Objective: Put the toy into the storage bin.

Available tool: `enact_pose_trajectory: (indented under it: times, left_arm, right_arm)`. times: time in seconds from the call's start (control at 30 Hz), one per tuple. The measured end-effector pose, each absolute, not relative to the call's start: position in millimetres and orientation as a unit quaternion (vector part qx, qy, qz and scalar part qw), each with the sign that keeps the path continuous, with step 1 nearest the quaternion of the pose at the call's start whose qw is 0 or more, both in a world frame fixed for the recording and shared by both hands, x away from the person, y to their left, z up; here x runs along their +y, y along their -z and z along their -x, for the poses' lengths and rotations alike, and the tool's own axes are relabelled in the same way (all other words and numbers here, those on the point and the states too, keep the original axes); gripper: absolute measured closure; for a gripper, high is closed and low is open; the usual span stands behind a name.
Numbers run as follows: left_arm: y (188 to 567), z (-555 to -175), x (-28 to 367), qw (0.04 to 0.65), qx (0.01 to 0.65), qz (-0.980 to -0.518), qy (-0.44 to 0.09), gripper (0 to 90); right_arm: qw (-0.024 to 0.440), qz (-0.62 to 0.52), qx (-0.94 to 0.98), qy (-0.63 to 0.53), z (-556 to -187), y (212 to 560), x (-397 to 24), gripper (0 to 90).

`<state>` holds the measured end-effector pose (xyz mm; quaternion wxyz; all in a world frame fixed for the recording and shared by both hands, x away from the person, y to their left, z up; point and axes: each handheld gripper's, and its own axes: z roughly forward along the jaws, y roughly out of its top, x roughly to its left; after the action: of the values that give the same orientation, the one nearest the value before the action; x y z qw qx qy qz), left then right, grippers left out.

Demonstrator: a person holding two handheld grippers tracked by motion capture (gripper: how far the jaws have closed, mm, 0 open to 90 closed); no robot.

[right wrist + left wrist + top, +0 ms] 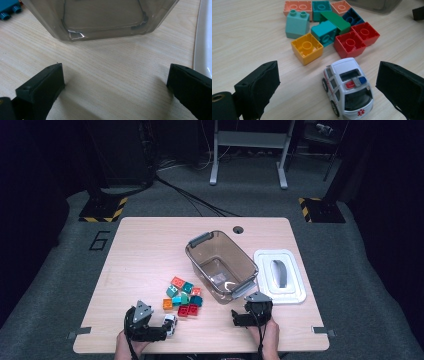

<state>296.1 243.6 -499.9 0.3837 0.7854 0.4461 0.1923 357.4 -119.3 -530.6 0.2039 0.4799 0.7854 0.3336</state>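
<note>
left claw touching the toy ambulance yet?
Apart. The left gripper view shows the toy ambulance between the open left claw jaws, with bare table visible on both sides of it.

Toy car (348,87) before blocks (329,30)

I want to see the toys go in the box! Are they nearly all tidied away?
Not yet. Done: the white lid is off and lies beside the clear box, which looks empty. In hand: the left gripper is open around the toy ambulance, not gripping it. The right gripper is open, facing the box. Left: the ambulance and all the blocks.
</note>
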Motion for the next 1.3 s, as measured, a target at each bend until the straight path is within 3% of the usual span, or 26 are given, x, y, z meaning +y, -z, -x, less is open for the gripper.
enact_pose_trajectory:
  times: [0.27, 0.53, 0.7, 1.0, 1.3]
  left_arm:
    - [510, -287, 229, 0.369, 0.449, -0.790, -0.193, 8.5]
    - [523, -280, 228, 0.371, 0.453, -0.787, -0.194, 22.4]
    - [527, -278, 229, 0.377, 0.445, -0.790, -0.188, 36.6]
    - [530, -271, 229, 0.383, 0.457, -0.779, -0.196, 46.8]
    - [531, -270, 225, 0.374, 0.456, -0.780, -0.211, 43.9]
  right_arm:
    - [0.205, -0.480, 0.785, -0.334, -357, 531, -119, 0.7]
    - [0.201, -0.478, 0.787, -0.335, -357, 530, -119, 1.0]
    - [0.202, -0.478, 0.786, -0.336, -357, 530, -119, 1.1]
    - [0.206, -0.478, 0.785, -0.336, -357, 530, -119, 1.8]
    - [0.208, -0.478, 0.784, -0.336, -356, 530, -119, 2.1]
